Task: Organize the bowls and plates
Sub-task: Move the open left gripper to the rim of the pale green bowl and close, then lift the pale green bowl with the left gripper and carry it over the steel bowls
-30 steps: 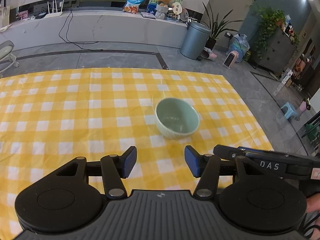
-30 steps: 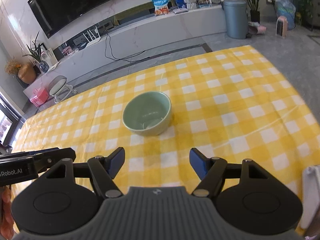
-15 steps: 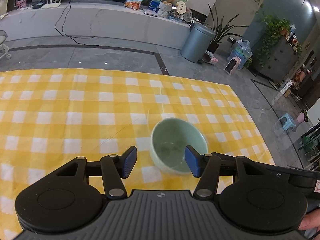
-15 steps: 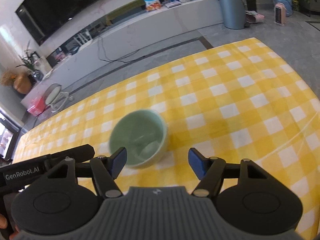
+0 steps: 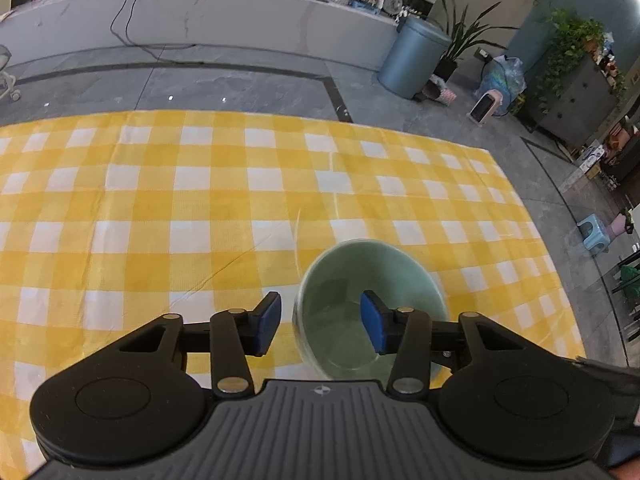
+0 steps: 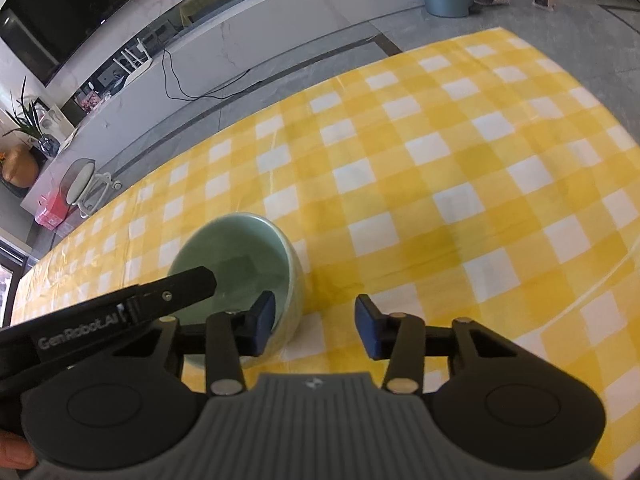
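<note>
Yellow-and-white checked cloth (image 5: 200, 208) covered the table, with a grey floor, a long white console and a grey bin (image 5: 412, 60) across the top of the left wrist view. Half a second before, the green bowl (image 5: 352, 280) had sat just ahead of my left gripper (image 5: 320, 322); now it lay low and right of centre in that frame, its near left wall between the blue pads. One pad (image 5: 374, 326) hung inside the bowl and the other outside. I judged that I was lined up to pinch the rim, the first step toward moving the bowl.

Both sets of jaws stood wide, holding nothing. I had the left gripper tilted down over the bowl's rim. In the right wrist view the bowl (image 6: 256, 240) had slid to the lower left, with my right gripper (image 6: 316, 326) straddling its right wall, one pad over the inside. The left gripper's finger reached over the bowl from the left edge.
</note>
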